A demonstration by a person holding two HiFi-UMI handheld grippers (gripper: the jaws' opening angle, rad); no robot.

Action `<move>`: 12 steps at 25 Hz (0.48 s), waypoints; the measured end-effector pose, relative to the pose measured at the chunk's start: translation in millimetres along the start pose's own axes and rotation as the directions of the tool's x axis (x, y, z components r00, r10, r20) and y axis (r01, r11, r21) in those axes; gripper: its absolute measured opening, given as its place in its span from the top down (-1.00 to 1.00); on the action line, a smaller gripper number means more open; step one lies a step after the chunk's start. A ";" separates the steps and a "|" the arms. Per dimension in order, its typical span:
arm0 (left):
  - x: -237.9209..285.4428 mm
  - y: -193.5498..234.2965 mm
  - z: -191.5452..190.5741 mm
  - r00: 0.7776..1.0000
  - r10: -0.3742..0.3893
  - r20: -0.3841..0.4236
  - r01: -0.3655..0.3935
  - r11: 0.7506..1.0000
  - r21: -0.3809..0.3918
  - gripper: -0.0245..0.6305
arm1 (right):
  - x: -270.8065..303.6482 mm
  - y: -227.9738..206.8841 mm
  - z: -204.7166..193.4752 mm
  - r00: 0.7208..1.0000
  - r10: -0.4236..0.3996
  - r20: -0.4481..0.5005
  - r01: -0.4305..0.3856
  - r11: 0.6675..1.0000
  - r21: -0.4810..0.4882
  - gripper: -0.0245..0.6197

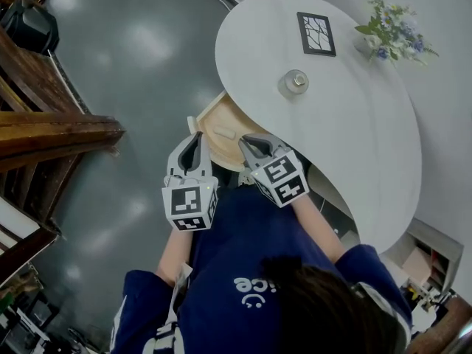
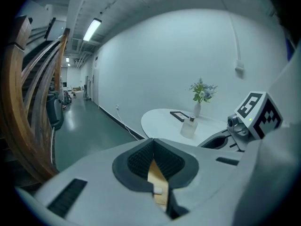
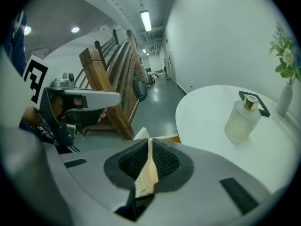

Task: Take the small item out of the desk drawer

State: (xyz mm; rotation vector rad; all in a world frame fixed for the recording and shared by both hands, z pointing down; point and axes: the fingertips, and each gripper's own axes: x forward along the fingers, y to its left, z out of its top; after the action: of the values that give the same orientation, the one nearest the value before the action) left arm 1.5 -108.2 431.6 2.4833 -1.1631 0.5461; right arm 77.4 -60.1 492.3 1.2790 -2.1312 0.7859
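The desk drawer is pulled out from under the white oval table, and its pale wooden inside shows. A small white item lies on the drawer floor. My left gripper hovers over the drawer's near left edge; its jaws meet at the tips with nothing held. Through the gap behind them I see the wood and the small item. My right gripper hangs over the drawer's near right edge. Its jaws stand a narrow slit apart with only drawer wood showing between them.
On the table stand a clear glass bottle, a dark picture frame and a vase of flowers. A wooden staircase rises at the left over the glossy grey floor. The person's torso is just behind both grippers.
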 end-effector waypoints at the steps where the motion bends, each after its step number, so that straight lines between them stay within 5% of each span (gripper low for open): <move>1: 3.4 3.7 -1.2 1.000 -0.010 -0.009 0.010 1.000 -0.001 0.91 | 6.3 -0.9 -0.2 1.000 -0.004 -0.016 0.004 1.000 0.007 0.78; 12: 28.7 41.4 -11.3 0.995 -0.088 -0.054 0.087 0.996 -0.028 0.91 | 66.1 3.1 -12.3 0.982 -0.010 -0.191 -0.001 0.998 -0.058 0.48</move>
State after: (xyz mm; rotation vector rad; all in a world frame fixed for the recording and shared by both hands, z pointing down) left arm -16.3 -146.8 461.0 2.4681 -1.0291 0.5674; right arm 49.1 -89.4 545.8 1.1303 -1.9829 0.8048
